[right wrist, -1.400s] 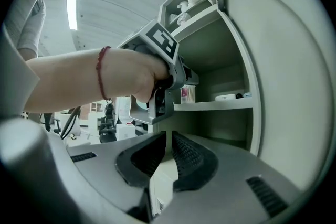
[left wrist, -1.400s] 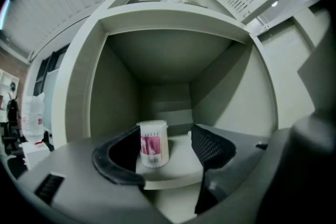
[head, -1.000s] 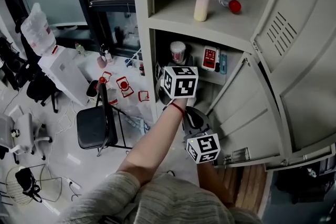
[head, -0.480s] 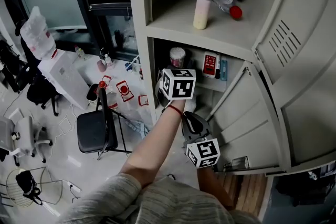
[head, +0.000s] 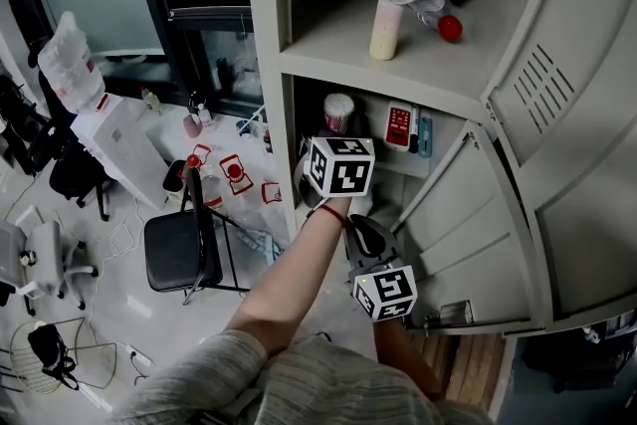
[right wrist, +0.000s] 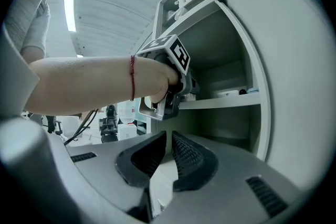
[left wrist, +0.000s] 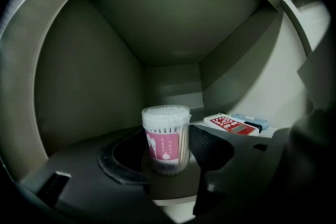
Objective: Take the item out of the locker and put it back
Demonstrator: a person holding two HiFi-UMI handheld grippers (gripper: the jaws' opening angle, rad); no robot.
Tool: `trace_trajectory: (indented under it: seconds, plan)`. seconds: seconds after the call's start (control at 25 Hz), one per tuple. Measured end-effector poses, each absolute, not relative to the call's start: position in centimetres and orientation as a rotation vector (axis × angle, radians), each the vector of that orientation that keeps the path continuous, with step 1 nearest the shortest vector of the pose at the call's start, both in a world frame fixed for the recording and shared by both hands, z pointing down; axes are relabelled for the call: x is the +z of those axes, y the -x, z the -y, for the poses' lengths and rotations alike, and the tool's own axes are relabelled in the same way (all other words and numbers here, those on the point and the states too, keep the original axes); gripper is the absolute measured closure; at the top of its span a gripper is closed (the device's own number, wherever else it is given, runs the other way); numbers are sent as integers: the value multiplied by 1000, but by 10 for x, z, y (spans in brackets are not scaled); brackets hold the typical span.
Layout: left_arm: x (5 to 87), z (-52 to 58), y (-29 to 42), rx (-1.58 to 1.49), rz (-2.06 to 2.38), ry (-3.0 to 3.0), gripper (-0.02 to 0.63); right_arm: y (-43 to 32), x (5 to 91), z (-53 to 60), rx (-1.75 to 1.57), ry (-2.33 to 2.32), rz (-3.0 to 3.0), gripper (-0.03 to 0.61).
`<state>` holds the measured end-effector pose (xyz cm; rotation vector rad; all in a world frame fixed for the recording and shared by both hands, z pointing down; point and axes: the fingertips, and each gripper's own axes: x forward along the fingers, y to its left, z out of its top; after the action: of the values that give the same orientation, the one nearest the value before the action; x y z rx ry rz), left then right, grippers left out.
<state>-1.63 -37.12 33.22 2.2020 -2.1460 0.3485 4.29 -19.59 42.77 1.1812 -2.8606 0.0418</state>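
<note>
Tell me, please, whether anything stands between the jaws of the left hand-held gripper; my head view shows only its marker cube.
Observer: Yes, the cotton swab jar stands upright between the jaws of the left hand-held gripper, which have just been closing; I cannot tell whether they press it yet.
Operator: Thank you; is the right hand-held gripper carrying anything?
Observer: No, the right hand-held gripper has its jaws together with nothing between them.

Head view: from high above, facing steeply down the front of the open locker (head: 267, 65), with floor (head: 119, 304) at left. Left gripper view: very near, looking straight into the middle compartment (left wrist: 173, 78). Right gripper view: lower and outside, facing level toward the same locker. Shared by all: the middle shelf (right wrist: 220, 103).
</note>
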Motion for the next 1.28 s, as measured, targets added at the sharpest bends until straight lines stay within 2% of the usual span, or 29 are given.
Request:
trace_trajectory:
  seconds: [0.84, 1.28]
  plan:
    - [308, 285, -14, 28, 1834, -2636, 357, -49, 426, 184, -9, -1297, 2800, 549]
    - [319, 235, 0, -40, 1637, -2725, 357, -45, 432, 180, 20, -1392, 2740, 549]
